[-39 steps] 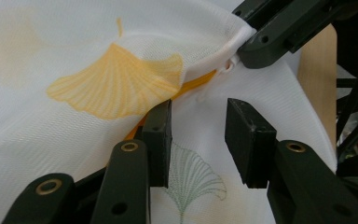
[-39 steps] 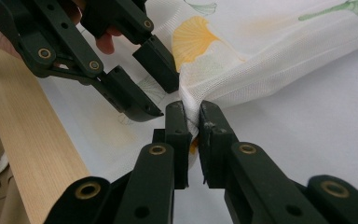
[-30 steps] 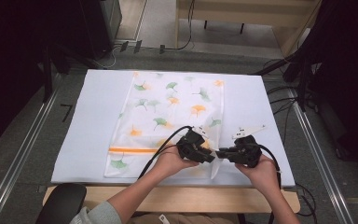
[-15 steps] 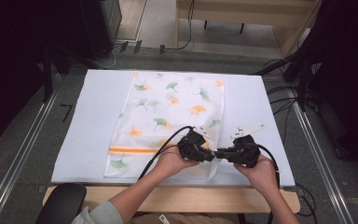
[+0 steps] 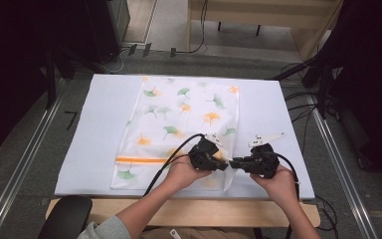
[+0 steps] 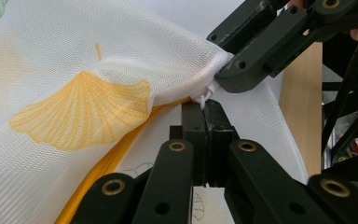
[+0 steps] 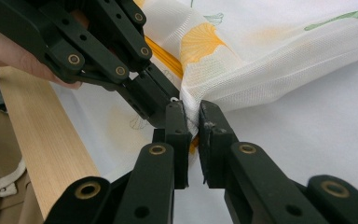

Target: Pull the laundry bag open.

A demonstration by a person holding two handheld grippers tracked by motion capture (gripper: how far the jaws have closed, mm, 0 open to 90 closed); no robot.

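- Gripping the zip pull [image 6: 205, 97] of the mesh laundry bag [image 5: 189, 114] w/ the left hand-held gripper [image 5: 225, 166]: in the left gripper view its jaws have just been closing and now meet pad to pad, the small white pull tab pinched at the tips.
- Right hand-held gripper [image 5: 233, 163] has the bag's corner seam; in the right gripper view the fabric is bunched between its jaws, which stand nearly shut w/ a thin gap filled by mesh.
- Bag lies flat on the white sheet over the bench [image 5: 189, 211], ginkgo-leaf print up, orange zip [image 5: 139, 160] running along its near end; the held corner is the near right one, lifted slightly off the sheet.
- To do this step well, I'd judge: keep the right grip fixed as an anchor, pull the tab straight along the zip line, not up, so the mesh doesn't pucker or jam the slider.
- Tab is tiny, so the hold looks shallow; a slow, steady pull prob. beats a jerk.
- Pose: both hand-held grippers point inward, tip to tip, near the bench's front edge; left hand [image 5: 181, 172] and right hand [image 5: 278, 181] sit low, forearms coming in from the near side, cables trailing back.
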